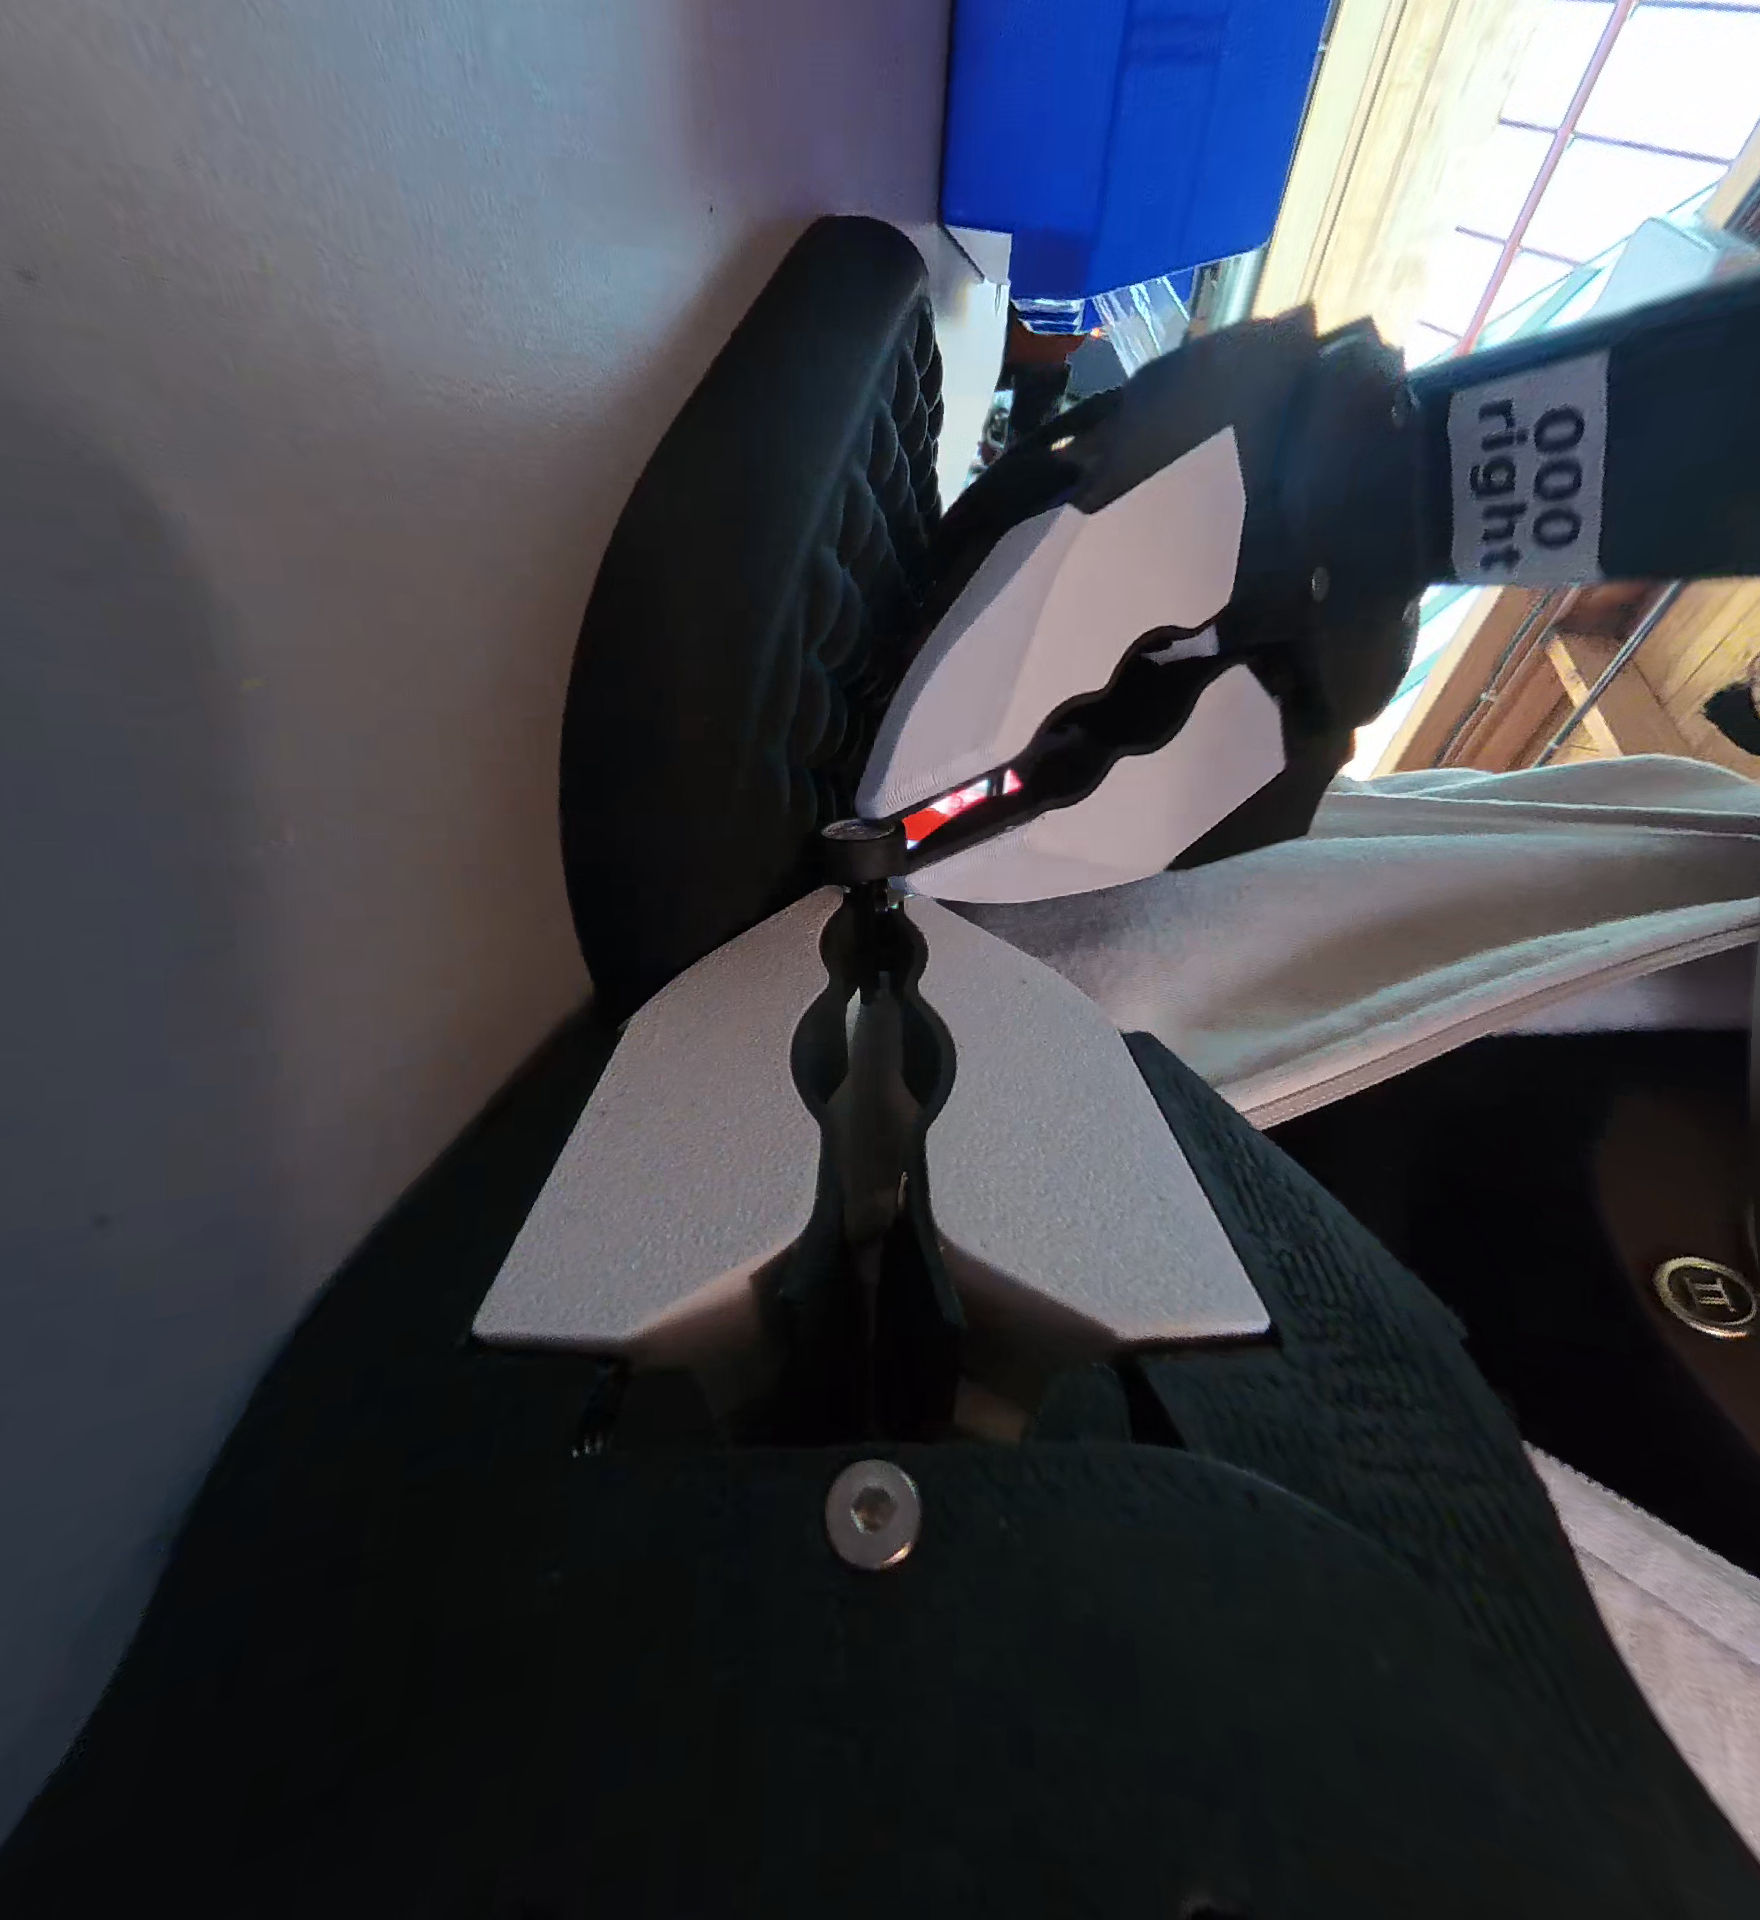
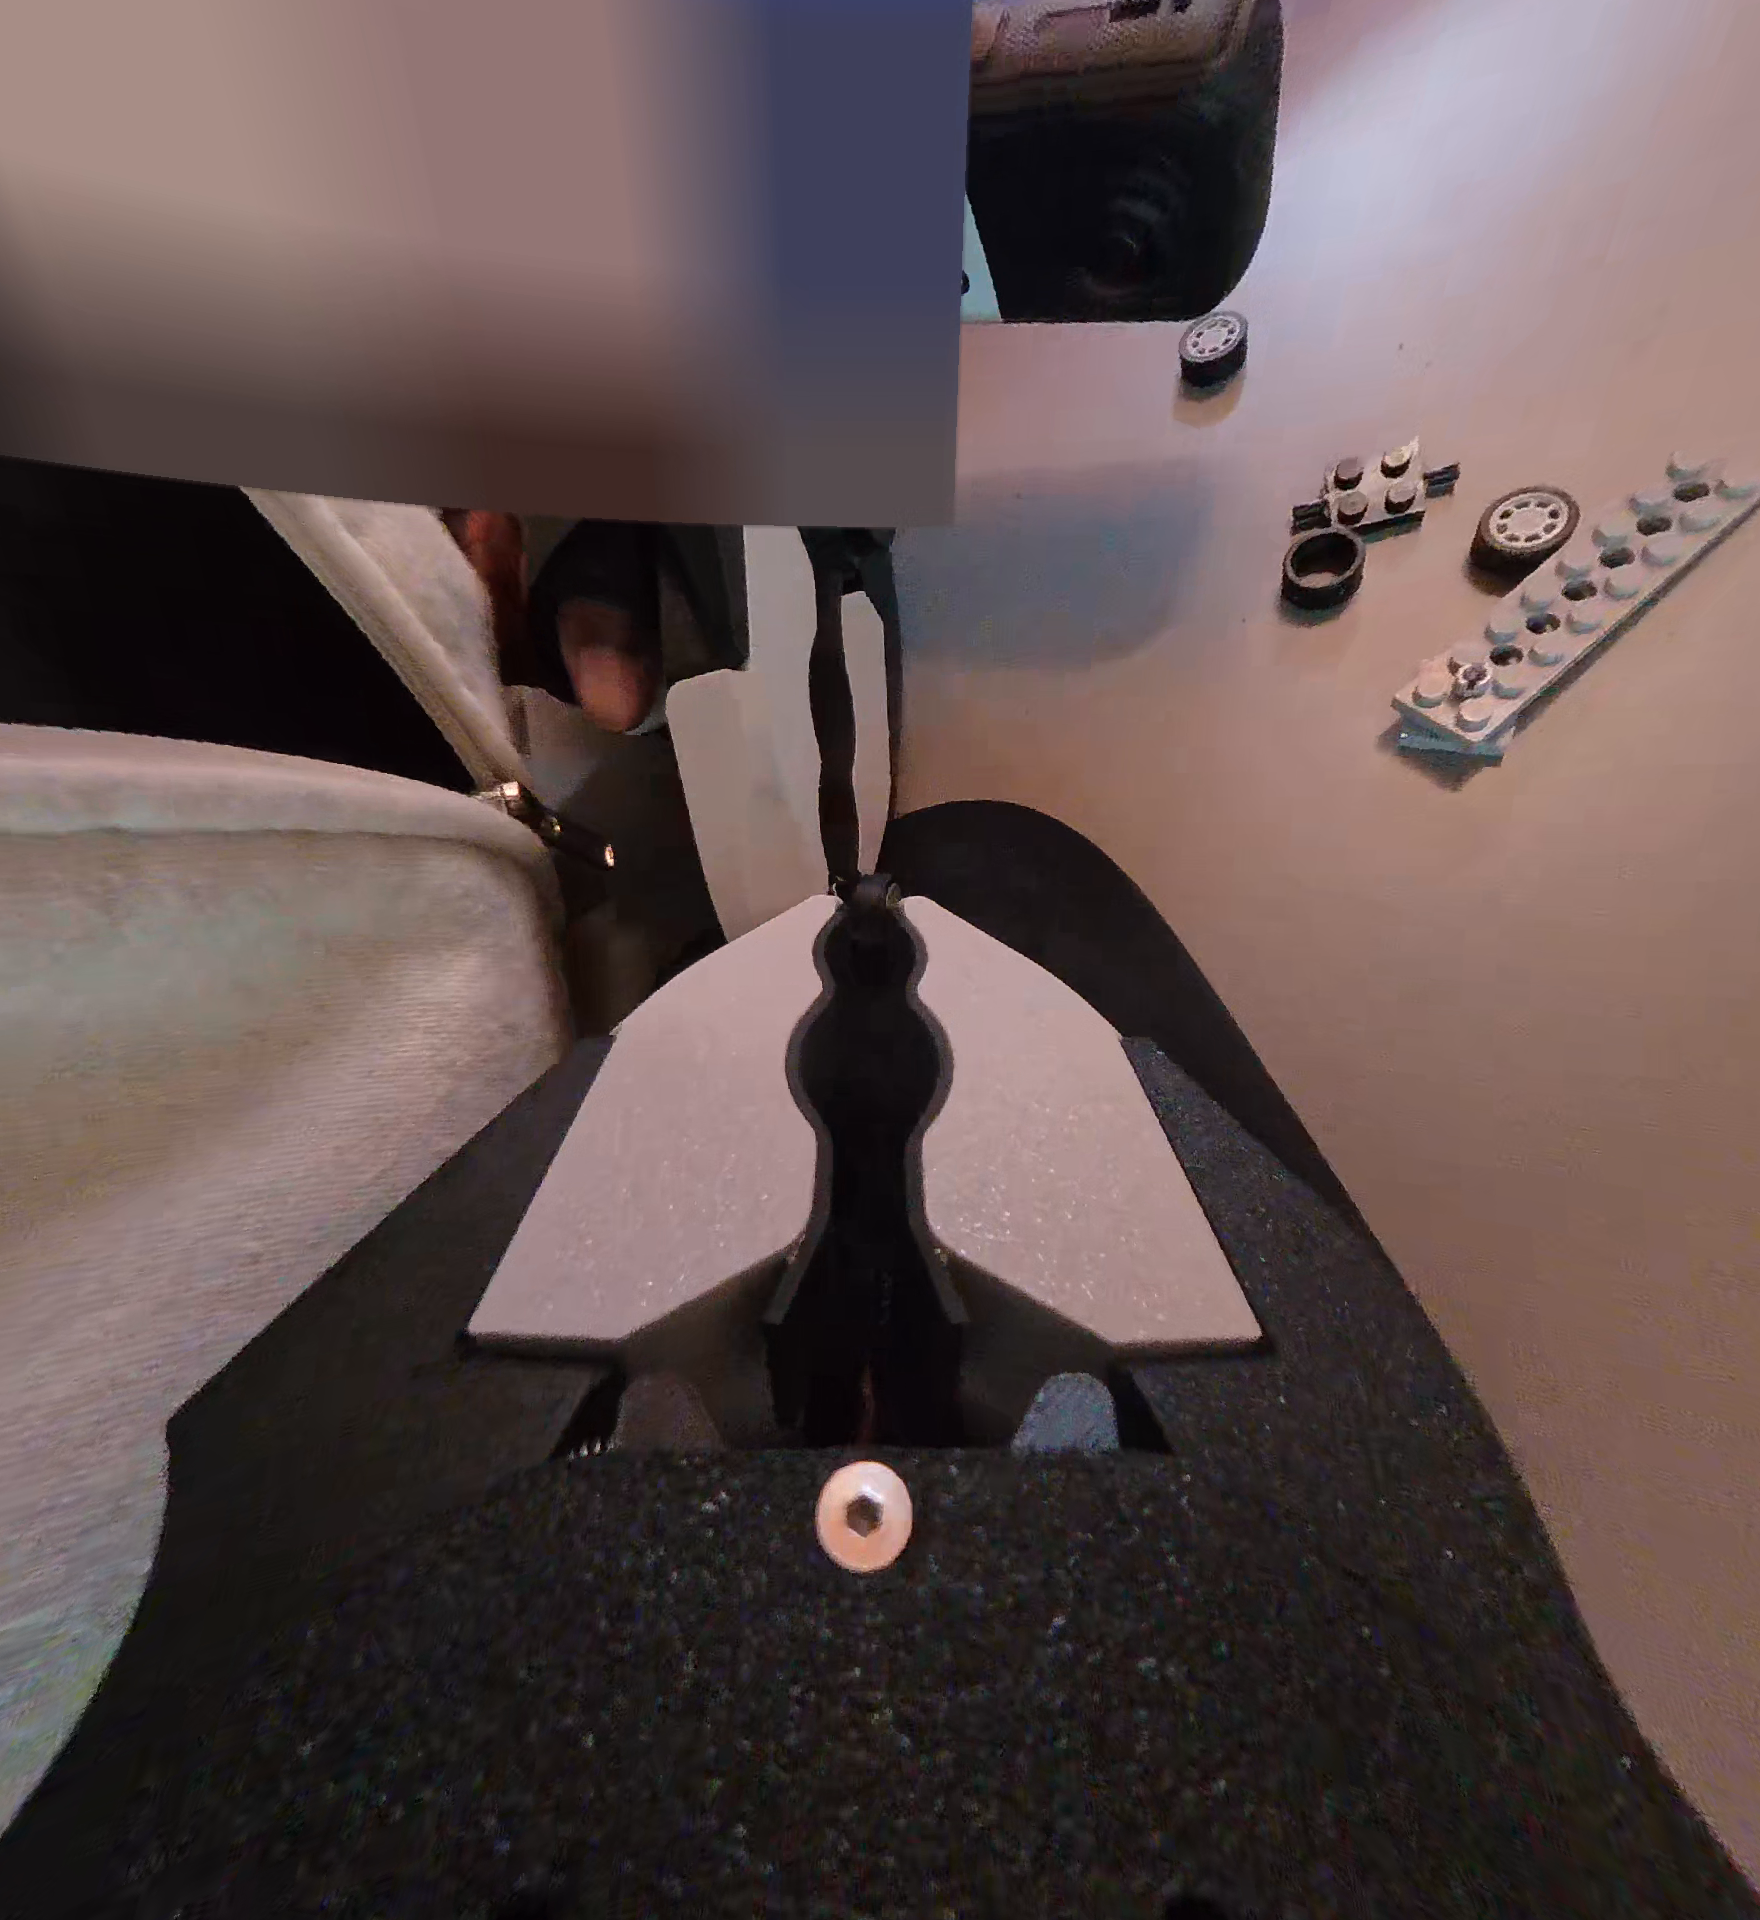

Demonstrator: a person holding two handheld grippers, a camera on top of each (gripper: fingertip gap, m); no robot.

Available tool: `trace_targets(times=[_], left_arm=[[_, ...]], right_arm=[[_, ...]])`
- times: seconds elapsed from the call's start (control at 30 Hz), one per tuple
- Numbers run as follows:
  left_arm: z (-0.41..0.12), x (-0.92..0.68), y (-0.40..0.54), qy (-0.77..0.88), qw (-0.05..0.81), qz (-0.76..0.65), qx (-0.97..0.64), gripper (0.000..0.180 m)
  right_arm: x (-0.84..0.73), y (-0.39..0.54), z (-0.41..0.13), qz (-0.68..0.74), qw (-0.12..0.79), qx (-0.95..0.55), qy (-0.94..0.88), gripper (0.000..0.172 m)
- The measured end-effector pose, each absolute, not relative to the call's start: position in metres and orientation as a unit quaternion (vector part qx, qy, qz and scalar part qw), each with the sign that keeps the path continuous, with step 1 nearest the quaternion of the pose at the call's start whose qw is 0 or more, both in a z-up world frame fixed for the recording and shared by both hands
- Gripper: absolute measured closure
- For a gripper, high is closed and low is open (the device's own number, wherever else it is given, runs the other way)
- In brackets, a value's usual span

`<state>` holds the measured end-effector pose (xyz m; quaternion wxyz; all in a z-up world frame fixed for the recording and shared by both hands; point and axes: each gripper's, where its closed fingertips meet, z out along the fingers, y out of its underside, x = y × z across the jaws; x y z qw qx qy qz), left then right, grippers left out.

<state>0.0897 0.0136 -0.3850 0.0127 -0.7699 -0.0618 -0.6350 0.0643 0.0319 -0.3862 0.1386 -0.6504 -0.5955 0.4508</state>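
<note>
In the left wrist view my left gripper (image 1: 871, 906) is shut on a thin black part (image 1: 871, 925) that sticks out a little past its tips. My right gripper (image 1: 881, 831) comes in from the upper right, its tips against the left ones. It is shut on a small black wheel-like part (image 1: 850, 840) that sits right on top of the left gripper's part. In the right wrist view the right gripper (image 2: 863, 902) pinches that round part (image 2: 871, 894) at its very tips. The left gripper's white fingers (image 2: 741, 727) stand edge-on just beyond.
On the pale table (image 2: 1478, 1039) at the right lie a black axle plate (image 2: 1375, 486), a black tyre ring (image 2: 1323, 566), two small wheels (image 2: 1525, 525) (image 2: 1214, 348) and a long grey plate with holes (image 2: 1582, 603). A grey sleeve (image 2: 180, 935) fills the left. A blue box (image 1: 1115, 135) stands behind. The grippers are tip to tip, or close to it.
</note>
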Motion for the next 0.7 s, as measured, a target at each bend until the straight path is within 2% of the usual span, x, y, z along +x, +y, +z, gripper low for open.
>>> trace_targets(times=[0.13, 0.27, 0.33, 0.7], left_arm=[[-0.3857, 0.0901, 0.0135, -0.057, 0.015, -0.634, -0.771, 0.175], [-0.3873, 0.0881, 0.0134, -0.060, 0.016, -0.629, -0.775, 0.175], [-0.3886, 0.0876, 0.0134, -0.059, 0.019, -0.624, -0.779, 0.175], [-0.3928, 0.0825, 0.0151, -0.041, 0.070, -0.599, -0.797, 0.173]], right_arm=[[0.0638, 0.0317, -0.3870, 0.460, 0.123, -0.652, -0.590, 0.164], [0.0604, 0.0355, -0.3887, 0.387, 0.229, -0.621, -0.642, 0.166], [0.0605, 0.0358, -0.3893, 0.368, 0.253, -0.622, -0.643, 0.166], [0.0576, 0.0396, -0.3938, 0.381, 0.235, -0.686, -0.573, 0.166]])
